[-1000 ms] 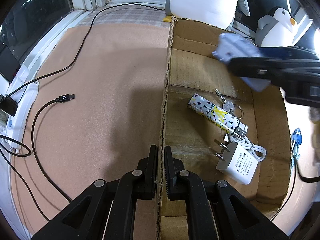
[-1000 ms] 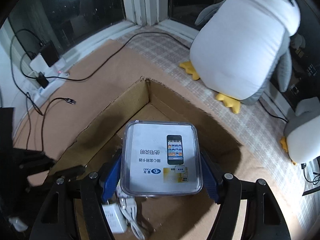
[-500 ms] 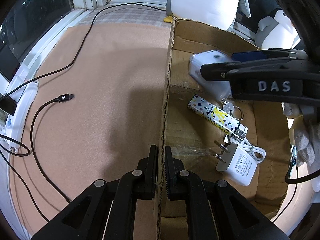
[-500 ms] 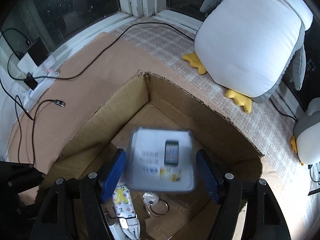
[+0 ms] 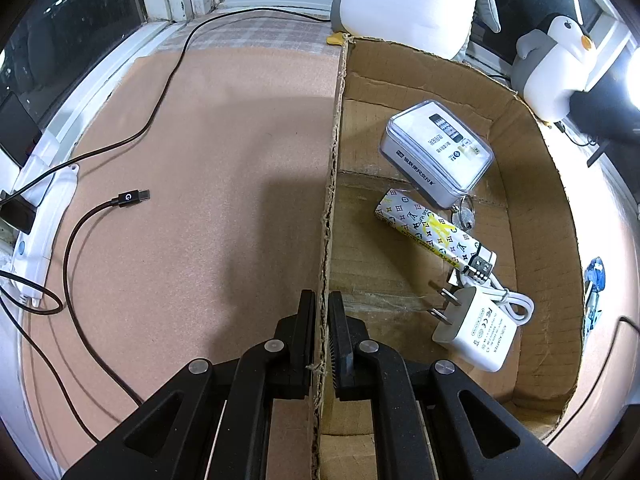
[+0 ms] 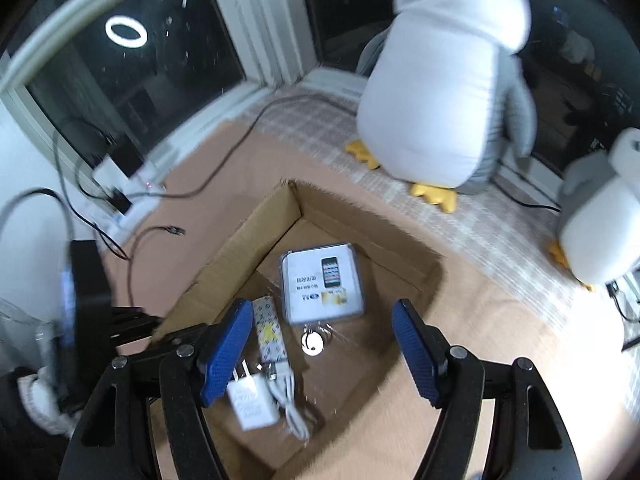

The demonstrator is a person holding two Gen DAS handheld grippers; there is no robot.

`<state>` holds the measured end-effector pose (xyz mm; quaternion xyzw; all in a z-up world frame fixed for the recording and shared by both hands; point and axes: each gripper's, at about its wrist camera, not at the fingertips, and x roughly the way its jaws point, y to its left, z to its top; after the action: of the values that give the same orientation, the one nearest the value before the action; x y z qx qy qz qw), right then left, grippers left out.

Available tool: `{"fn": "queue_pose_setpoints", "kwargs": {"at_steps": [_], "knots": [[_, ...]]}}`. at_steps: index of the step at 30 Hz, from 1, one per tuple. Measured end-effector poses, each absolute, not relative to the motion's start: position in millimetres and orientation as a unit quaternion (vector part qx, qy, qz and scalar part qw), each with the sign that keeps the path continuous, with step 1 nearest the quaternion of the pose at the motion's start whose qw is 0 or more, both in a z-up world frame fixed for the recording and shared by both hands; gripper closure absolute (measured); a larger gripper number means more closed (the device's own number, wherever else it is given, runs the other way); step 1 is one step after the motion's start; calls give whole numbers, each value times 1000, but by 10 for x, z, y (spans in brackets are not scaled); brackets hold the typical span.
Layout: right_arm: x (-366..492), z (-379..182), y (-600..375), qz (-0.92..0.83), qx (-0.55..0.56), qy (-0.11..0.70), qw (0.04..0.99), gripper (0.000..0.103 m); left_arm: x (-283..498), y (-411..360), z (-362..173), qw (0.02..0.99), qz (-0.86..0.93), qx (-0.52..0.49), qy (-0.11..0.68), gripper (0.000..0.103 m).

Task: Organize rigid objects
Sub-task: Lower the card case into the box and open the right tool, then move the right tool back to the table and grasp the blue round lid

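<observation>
On the left, a black cable (image 5: 128, 199) lies on the tan mat (image 5: 208, 160). Beside it, the left hand-held gripper (image 5: 321, 336) pinches the cardboard box (image 5: 536, 208) wall. Inside the box sit a clear plastic case (image 5: 438, 152), a patterned stick (image 5: 432, 232) and a white charger (image 5: 476, 332). The right hand-held gripper (image 6: 320, 344) hangs spread and empty above them.
</observation>
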<state>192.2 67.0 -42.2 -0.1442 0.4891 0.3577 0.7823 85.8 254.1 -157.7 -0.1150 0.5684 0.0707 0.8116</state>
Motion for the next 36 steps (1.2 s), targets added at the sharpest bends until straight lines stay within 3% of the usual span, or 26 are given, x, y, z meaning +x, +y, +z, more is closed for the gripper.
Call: {"fn": "queue_pose_setpoints", "kwargs": {"at_steps": [7,17,23,33,36], "knots": [[1703,16,-24,335,-106,473,808,34,874,2537,-1579,812,71,-112,569,97],[1419,96,-1159,264,-48,490,829,34,866,2518,-1569,813,70,-107,568,97],[1380,-227,-1635,211,-25,516,830,34,864,2513,-1566,813,70,-107,568,97],[1478,-1024,-1926,132,-101,544,823,35,862,2508,-1551,813,70,-106,568,97],[1539,-1183,-1985,125,-98,554,817,40,854,2499,-1554,814,71,-104,567,97]]}}
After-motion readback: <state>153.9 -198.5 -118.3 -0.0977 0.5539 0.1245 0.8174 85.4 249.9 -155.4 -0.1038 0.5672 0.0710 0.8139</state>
